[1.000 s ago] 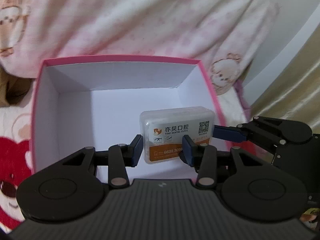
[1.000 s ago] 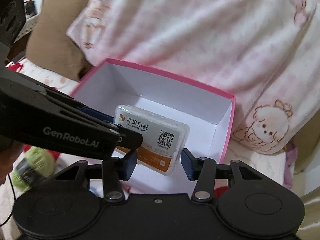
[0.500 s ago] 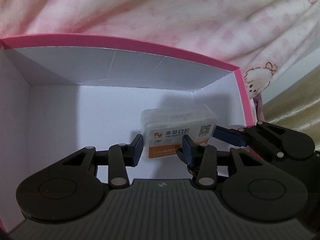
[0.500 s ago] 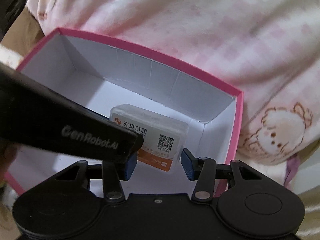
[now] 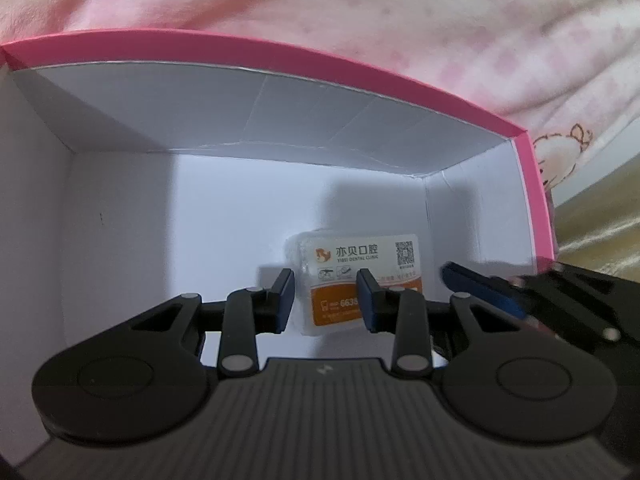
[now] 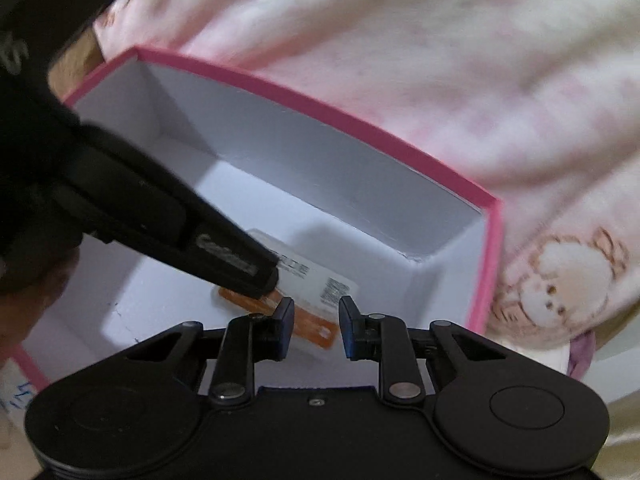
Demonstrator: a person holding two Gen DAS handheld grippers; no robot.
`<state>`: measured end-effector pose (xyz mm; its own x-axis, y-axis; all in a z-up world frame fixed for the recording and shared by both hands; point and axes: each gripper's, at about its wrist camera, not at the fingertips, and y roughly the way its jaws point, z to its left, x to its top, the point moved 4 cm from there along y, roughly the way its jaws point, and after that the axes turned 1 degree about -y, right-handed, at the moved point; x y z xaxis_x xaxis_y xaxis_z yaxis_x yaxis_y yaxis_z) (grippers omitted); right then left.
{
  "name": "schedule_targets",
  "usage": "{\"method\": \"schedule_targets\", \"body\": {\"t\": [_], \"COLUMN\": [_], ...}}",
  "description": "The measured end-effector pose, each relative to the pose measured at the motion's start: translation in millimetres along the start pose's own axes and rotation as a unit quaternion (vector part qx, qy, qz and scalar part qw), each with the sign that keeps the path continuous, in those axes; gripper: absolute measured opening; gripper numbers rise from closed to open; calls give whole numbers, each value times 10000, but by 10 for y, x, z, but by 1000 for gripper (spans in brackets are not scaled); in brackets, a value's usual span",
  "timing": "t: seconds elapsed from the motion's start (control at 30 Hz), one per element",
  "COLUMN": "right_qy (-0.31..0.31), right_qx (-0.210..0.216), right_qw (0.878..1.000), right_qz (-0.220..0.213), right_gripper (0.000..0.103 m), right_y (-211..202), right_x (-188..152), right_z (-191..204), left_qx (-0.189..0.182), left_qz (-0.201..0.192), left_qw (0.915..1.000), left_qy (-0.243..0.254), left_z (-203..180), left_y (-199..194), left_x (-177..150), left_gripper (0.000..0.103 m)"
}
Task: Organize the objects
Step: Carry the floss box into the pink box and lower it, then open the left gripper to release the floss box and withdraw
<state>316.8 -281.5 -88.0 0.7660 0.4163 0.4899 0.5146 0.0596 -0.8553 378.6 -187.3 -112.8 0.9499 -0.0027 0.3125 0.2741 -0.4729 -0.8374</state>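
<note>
Left gripper hides case label

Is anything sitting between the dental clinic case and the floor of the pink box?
Nothing visible. The pink box holds only the dental clinic case, low inside with the left gripper around it.
</note>
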Motion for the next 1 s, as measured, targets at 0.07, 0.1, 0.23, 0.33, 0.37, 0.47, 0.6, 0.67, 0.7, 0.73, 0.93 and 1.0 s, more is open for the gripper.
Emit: {"method": "schedule_targets", "body": {"t": [0.07,0.1,0.23,0.33,0.37,0.47,0.6,0.67,0.7,0.73,0.93,1.0], "right_qy": [152,198,244,319,337,431,722,812,869,952,1092,1067], "right_qx": [215,310,421,470,483,525,608,652,666,695,781,777], "right_qw": [9995,9991,9981,9976,9973,9963,9934,9919,9911,9899,9869,9873], "right_qz": [-172,-230,-380,-402,-436,-519,-654,-721,-754,-791,-899,-881], "right_gripper": [27,27,27,27,27,28,31,34,35,38,46,50], "right_y": [-137,-195,-334,-307,-328,-331,-410,-484,-500,-534,-812,-909], "right_x": [-60,-92,-217,-220,-248,-243,-282,-315,-320,-325,-403,-406], "right_z": [-53,-67,-109,-260,-254,-281,-339,-340,-322,-309,-113,-43], "left_qx": [8,9,-15,-58,-57,-57,92,113,117,126,107,210], "left_qz": [-27,-34,-33,-3,-13,-42,-304,-369,-347,-325,-359,-335], "left_qw": [9999,9998,9989,9985,9987,9997,9994,9988,9985,9982,9947,9933], "left_qy": [-99,-175,-465,-551,-508,-223,171,313,406,492,955,1087], "left_z": [38,25,-14,-98,-136,-244,-163,-109,-92,-102,-34,-10], "left_y": [-33,-26,1,42,54,85,-103,-284,-385,-481,-1168,-1413], "left_x": [-13,-16,-75,-95,-119,-140,-161,-193,-234,-283,-473,-562], "left_gripper": [33,33,33,33,33,33,33,45,47,49,58,59]}}
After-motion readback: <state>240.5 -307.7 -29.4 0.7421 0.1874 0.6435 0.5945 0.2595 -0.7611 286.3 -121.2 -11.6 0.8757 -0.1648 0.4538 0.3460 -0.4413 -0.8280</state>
